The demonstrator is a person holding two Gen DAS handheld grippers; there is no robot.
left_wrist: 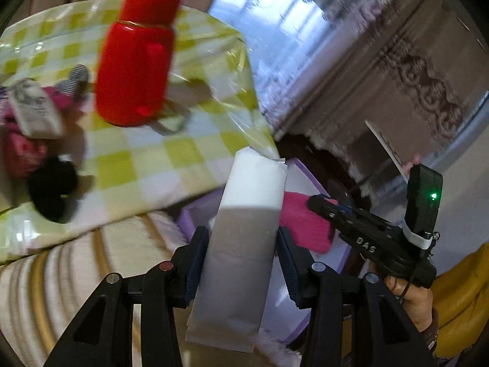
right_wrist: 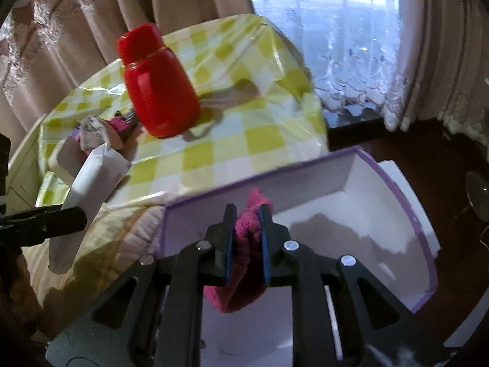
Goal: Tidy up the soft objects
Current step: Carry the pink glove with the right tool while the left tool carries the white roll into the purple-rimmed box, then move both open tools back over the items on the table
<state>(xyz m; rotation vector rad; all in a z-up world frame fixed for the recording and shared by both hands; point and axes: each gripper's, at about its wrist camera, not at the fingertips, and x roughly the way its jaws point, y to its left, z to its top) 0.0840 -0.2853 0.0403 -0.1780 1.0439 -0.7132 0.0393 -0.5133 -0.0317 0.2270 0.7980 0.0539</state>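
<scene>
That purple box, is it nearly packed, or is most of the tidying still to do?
Early days. The purple box looks empty apart from the pink cloth the right gripper holds over it. The left gripper carries a white packet. A black pompom and pink things wait on the table.

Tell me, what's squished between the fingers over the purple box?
A pink woolly cloth sits pinched in the right gripper, above the purple box. The right wrist view shows it best.

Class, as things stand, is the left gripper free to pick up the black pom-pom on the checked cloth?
Probably not: the left gripper is already clamped on a white packet, so its jaws are full, though nothing blocks the black pom-pom.
</scene>
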